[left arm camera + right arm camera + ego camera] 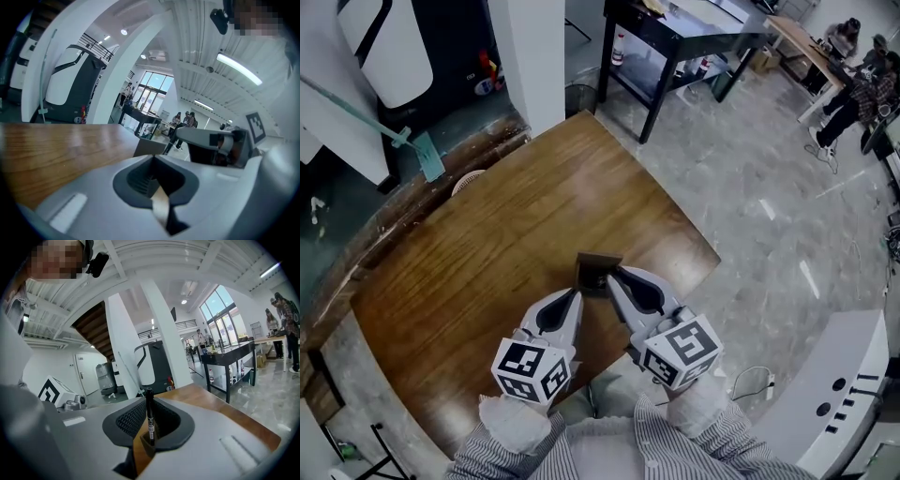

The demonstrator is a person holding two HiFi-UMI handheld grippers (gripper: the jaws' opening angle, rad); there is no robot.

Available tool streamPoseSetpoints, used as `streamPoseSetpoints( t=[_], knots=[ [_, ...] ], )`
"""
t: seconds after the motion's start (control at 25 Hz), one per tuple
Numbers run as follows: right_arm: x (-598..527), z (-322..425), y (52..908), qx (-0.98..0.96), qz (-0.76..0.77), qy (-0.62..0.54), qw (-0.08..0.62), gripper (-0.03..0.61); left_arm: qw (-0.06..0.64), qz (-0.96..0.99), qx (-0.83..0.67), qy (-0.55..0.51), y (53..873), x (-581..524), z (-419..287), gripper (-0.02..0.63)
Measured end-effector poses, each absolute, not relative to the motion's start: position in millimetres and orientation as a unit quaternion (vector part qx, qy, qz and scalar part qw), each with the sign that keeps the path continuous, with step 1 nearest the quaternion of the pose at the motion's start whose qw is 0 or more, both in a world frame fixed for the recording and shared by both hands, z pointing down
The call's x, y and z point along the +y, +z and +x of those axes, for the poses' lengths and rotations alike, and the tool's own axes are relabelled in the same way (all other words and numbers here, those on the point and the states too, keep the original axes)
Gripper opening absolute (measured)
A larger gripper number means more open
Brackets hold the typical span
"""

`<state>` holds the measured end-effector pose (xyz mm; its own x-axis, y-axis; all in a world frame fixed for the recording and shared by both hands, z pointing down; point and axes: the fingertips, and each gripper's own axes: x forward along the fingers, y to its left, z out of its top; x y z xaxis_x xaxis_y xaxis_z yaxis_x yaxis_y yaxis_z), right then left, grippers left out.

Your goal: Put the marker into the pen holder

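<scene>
A black marker [149, 416] stands upright with its lower end in the small brown pen holder [146, 446]. My right gripper [149, 401] is shut on the marker near its upper part. In the head view the holder [598, 265] is a dark box on the wooden table [487, 244], and the right gripper [616, 273] has its tips right over it; the marker itself is too small to make out there. My left gripper [577, 292] hangs just to the left of the holder, shut with nothing in it. From the left gripper [154, 157] the holder [149, 147] shows just beyond the tips.
The table's right edge [703, 253] falls off to a grey tiled floor. A white column [534, 56] and a black table [675, 37] stand beyond the far edge. A squeegee [422, 150] leans at the left. People [853, 66] sit far back right. A white counter [844, 394] is at the lower right.
</scene>
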<state>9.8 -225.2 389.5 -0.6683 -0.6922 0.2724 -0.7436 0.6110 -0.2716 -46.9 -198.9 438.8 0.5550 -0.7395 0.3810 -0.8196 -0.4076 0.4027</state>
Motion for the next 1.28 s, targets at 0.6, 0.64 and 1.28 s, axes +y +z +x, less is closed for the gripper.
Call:
streamPoseSetpoints(
  t=[0.6, 0.64, 1.28],
  knots=[
    [-232, -1, 446, -0.887, 0.395, 0.214, 0.109, 0.044, 0.320, 0.819, -0.471, 0.073, 471, -211, -57, 0.008],
    [-231, -2, 450, -0.886, 0.394, 0.216, 0.112, 0.044, 0.322, 0.818, -0.471, 0.074, 474, -211, -58, 0.008],
    [-235, -6, 480, -0.879, 0.394, 0.231, 0.135, 0.046, 0.346, 0.806, -0.474, 0.078, 494, -203, -63, 0.008]
  ],
)
